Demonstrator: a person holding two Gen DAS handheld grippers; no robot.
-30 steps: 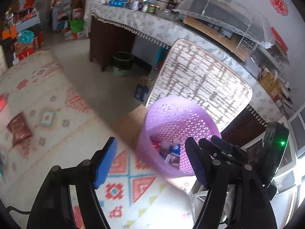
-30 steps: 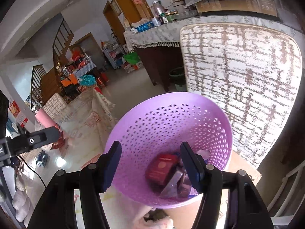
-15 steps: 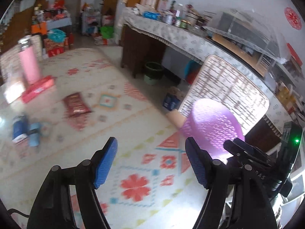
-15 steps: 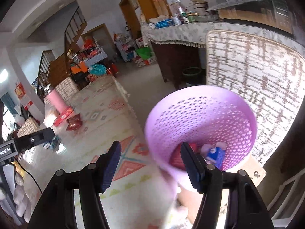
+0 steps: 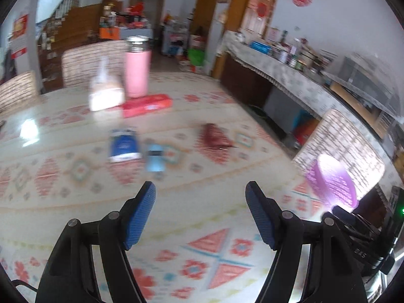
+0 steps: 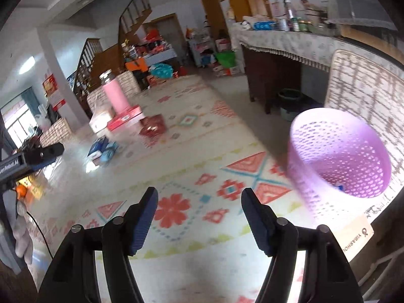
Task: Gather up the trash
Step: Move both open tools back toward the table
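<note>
A purple mesh basket (image 6: 338, 159) stands at the table's right edge, with trash in its bottom; it also shows in the left wrist view (image 5: 333, 181). On the patterned tablecloth lie a dark red wrapper (image 5: 214, 136), a blue and white packet (image 5: 123, 146) and a light blue item (image 5: 155, 157). The same wrapper (image 6: 152, 127) and blue packet (image 6: 99, 149) show in the right wrist view. My left gripper (image 5: 200, 217) is open and empty above the cloth. My right gripper (image 6: 199, 217) is open and empty, left of the basket.
A pink bottle (image 5: 137, 69), a tissue pack (image 5: 106, 93) and a red box (image 5: 147, 104) stand at the table's far side. A woven chair back (image 6: 366, 88) is behind the basket. A long counter (image 5: 290, 75) runs along the right wall.
Both grippers swung left, away from the basket and over the table. The basket slid to the right of both views, and the trash on the cloth came into view.
</note>
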